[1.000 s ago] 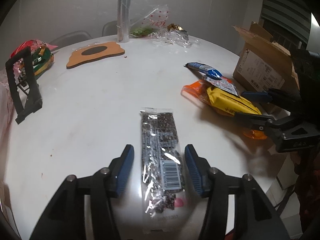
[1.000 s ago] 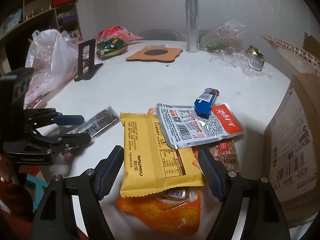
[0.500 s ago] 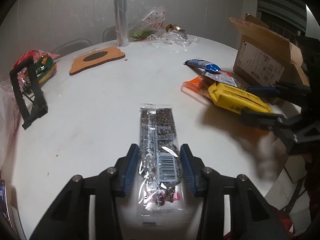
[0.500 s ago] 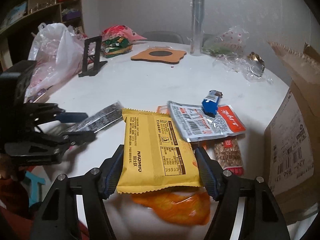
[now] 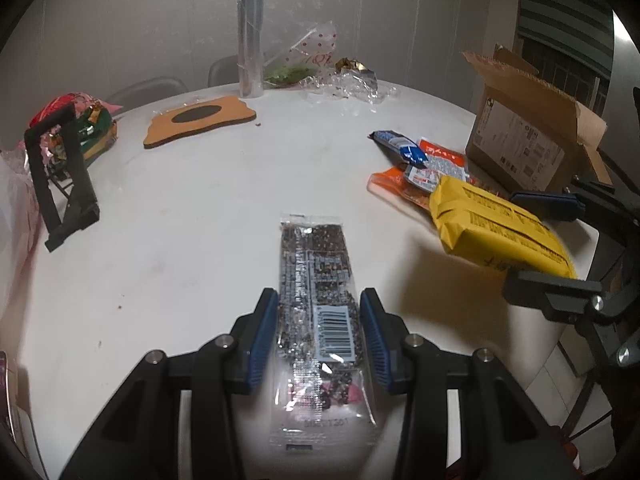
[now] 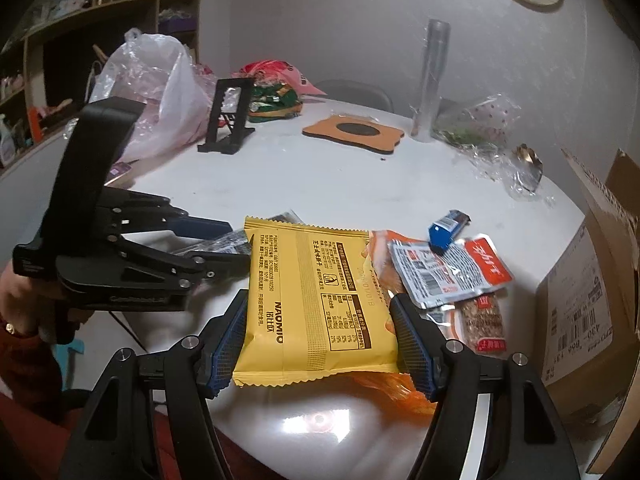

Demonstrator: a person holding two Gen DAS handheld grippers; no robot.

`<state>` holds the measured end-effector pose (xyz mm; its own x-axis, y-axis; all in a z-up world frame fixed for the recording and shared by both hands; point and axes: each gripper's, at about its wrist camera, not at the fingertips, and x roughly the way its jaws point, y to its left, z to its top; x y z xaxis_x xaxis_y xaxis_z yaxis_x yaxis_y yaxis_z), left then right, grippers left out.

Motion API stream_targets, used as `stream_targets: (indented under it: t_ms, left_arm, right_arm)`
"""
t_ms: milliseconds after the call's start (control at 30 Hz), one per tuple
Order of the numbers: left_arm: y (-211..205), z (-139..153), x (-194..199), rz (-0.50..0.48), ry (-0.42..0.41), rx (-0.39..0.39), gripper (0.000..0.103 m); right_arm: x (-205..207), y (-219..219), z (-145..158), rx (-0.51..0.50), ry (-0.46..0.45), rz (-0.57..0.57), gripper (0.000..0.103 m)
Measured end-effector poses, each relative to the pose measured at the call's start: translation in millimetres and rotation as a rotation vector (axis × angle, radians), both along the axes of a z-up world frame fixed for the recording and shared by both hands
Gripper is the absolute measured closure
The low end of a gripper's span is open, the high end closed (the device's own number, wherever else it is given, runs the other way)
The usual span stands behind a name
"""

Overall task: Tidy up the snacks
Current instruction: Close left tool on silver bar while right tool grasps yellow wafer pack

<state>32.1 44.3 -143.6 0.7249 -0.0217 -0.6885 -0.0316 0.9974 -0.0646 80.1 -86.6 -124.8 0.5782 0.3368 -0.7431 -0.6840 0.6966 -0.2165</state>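
Left wrist view: my left gripper (image 5: pixel 319 330) is clamped on the long clear snack packet (image 5: pixel 318 292), blue pads pressing both of its long edges near the barcode. The packet lies lengthwise on the white table (image 5: pixel 192 216), running away from me, its near end blurred. To the right, my right gripper (image 5: pixel 560 240) holds the yellow packet (image 5: pixel 496 228) off the tabletop, tilted, casting a shadow below it. Beyond it lies a loose pile: an orange pouch (image 5: pixel 390 182), a red-and-white packet (image 5: pixel 440 160) and a blue bar (image 5: pixel 400 146) on top. A cardboard box (image 5: pixel 524 144) with open flaps stands at the far right. A black stand (image 5: pixel 60 180) sits at the left edge, an orange mat (image 5: pixel 200 122) and a clear tube (image 5: pixel 251 64) at the far side.

Right wrist view: the fingers of my right gripper (image 6: pixel 318 344) grasp the yellow packet (image 6: pixel 316 300) by its two sides, printed back facing up. The orange pouch (image 6: pixel 384 386) shows beneath its near edge. To the right lie the red-and-white packet (image 6: pixel 448 272), the blue bar (image 6: pixel 446 230) resting on it, and a brown nut bar (image 6: pixel 482 322), partly under it. The cardboard box (image 6: pixel 580 312) stands just beyond these. On the left, my left gripper (image 6: pixel 224 244) holds the clear snack packet (image 6: pixel 228 246), carried by a hand (image 6: pixel 20 300) with a red sleeve.
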Motion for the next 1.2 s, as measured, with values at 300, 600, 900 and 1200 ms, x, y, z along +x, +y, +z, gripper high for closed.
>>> stream_targets:
  t_ms: [300, 600, 900, 1200]
  left_arm:
    - [5, 6, 0, 0.006, -0.015, -0.001, 0.064]
    - [5, -4, 2, 0.009, 0.019, 0.001, 0.063]
    - [-1, -5, -7, 0.011, 0.034, 0.044, 0.062]
    - [-2, -7, -5, 0.023, 0.015, 0.060, 0.064]
  right_arm:
    - [3, 0, 13, 0.022, -0.021, 0.002, 0.037]
    - [7, -7, 6, 0.027, 0.006, -0.015, 0.037]
    - [10, -7, 7, 0.049, 0.009, -0.005, 0.037]
    - [10, -7, 6, 0.059, 0.015, -0.004, 0.037]
